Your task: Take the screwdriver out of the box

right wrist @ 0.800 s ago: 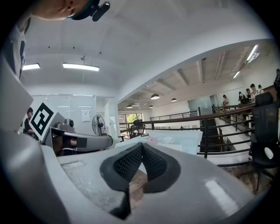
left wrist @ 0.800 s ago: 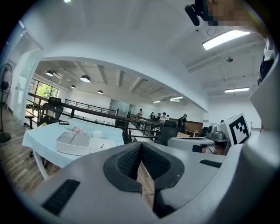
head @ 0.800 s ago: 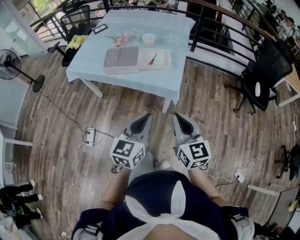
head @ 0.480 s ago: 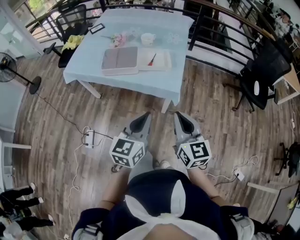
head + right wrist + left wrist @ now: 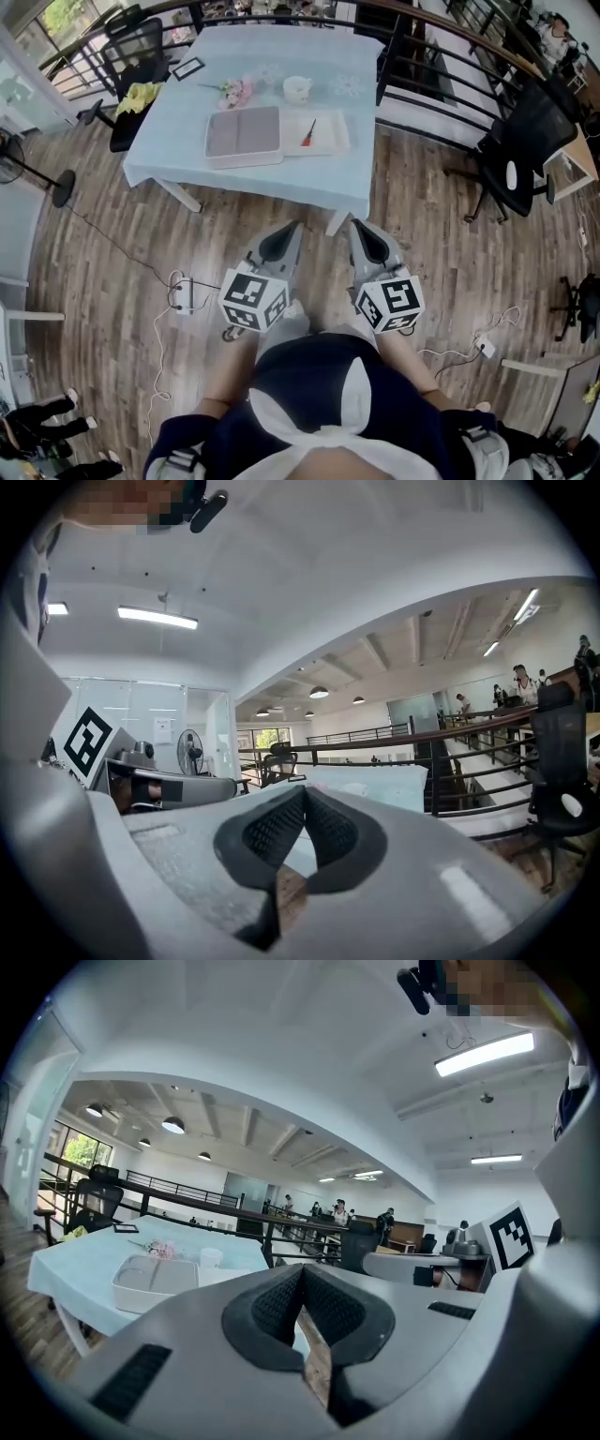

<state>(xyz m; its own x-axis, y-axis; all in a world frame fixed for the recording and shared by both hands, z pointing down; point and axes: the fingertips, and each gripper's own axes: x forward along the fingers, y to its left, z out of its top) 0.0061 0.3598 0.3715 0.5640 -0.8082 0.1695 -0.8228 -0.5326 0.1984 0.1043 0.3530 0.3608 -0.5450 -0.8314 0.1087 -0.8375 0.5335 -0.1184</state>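
wood flooring is filling the gap between me and the table (image 5: 309, 178), where the screwdriver (image 5: 307, 132) is lying in the white half of the open box (image 5: 246, 131), untouched. i am holding the left gripper (image 5: 286, 234) and the right gripper (image 5: 361, 234) well short of it, both with jaws pressed together on nothing. i am judging the whole job is yet to begin: approaching, gripping, lifting out.

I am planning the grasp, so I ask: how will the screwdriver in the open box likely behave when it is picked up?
The screwdriver looks thin and straight, so it is probably stiff and light. Its slender shape suggests it may roll if nudged on the flat floor of the box. It appears tiny here; slipperiness cannot be judged.
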